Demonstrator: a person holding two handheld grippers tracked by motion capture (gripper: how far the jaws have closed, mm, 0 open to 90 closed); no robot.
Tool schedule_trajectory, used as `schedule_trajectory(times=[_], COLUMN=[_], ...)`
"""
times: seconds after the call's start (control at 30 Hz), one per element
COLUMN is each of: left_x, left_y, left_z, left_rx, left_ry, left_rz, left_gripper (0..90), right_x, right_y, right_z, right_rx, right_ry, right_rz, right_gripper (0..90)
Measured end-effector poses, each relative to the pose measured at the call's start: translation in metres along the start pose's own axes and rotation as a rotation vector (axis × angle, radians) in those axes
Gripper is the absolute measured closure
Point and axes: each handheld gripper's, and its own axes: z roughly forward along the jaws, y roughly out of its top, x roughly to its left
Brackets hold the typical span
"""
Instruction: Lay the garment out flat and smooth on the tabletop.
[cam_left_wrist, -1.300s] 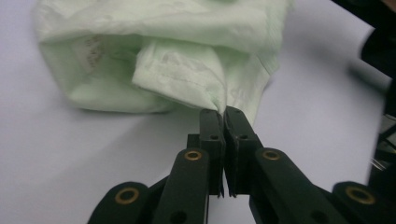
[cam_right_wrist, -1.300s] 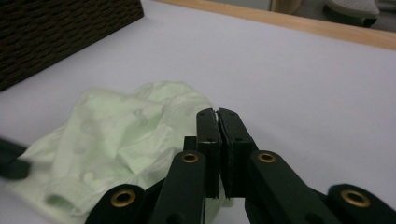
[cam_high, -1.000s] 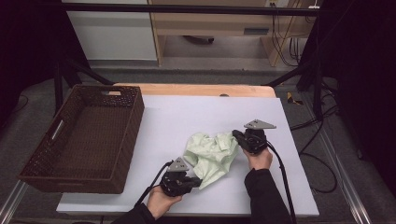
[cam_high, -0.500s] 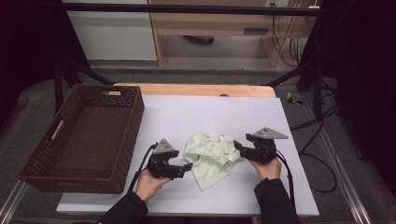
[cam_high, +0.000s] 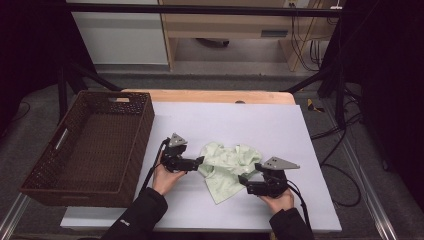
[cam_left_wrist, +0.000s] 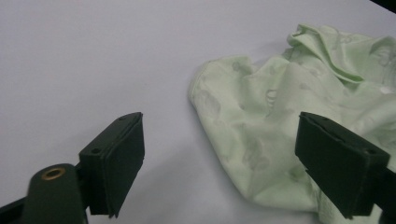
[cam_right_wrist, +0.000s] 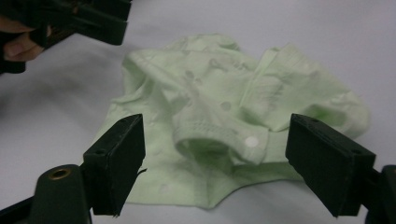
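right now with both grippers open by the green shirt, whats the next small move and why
Probably ease the right gripper forward and close on the green shirt at its near edge. Its jaws have just been opening and now stand apart with the crumpled collar in front of them, nothing pinched; the left gripper is open too.

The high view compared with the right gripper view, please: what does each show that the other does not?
High view alone: the brown wicker basket at the table's left, the wooden table edge and the person's dark sleeves.

Right gripper view alone: close detail of the garment, such as a white snap button on a stitched hem.

Both: the crumpled pale green garment lying on the white table cover, with the left claw and the right claw open either side of it.
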Motion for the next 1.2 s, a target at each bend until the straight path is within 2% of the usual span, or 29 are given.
schedule_trajectory(times=[0.17,0.3,0.6,0.67,0.87,0.93,1.03,1.13,1.2], left_x=[0.000,0.002,0.004,0.004,0.002,0.002,0.002,0.002,0.002], left_y=[0.006,0.006,0.004,0.004,0.004,0.005,0.006,0.005,0.005], left_z=[0.018,0.032,0.047,0.047,0.044,0.043,0.033,0.019,0.014], left_rx=[0.026,0.056,0.096,0.094,0.097,0.094,0.078,0.058,0.054], left_ry=[0.008,0.015,0.003,0.008,0.022,0.020,0.021,0.007,0.007], left_rz=[-0.010,-0.005,-0.031,-0.029,-0.027,-0.036,-0.051,-0.047,-0.038], left_gripper=[24.1,31.9,57.0,63.8,86.6,88.2,88.7,88.9,89.0], right_x=[0.008,0.011,0.015,0.014,0.016,0.017,0.020,0.021,0.020], right_y=[-0.009,-0.013,-0.014,-0.015,-0.016,-0.015,-0.014,-0.011,-0.009], right_z=[0.009,0.015,0.029,0.032,0.036,0.036,0.035,0.031,0.027], right_rx=[0.067,0.087,0.141,0.152,0.172,0.173,0.182,0.187,0.187], right_ry=[0.008,0.036,0.027,0.020,-0.009,-0.028,-0.036,-0.016,0.003], right_rz=[-0.012,-0.019,-0.059,-0.068,-0.106,-0.128,-0.161,-0.179,-0.170], right_gripper=[26.0,33.5,44.3,46.1,61.6,69.8,86.1,88.9,89.2])
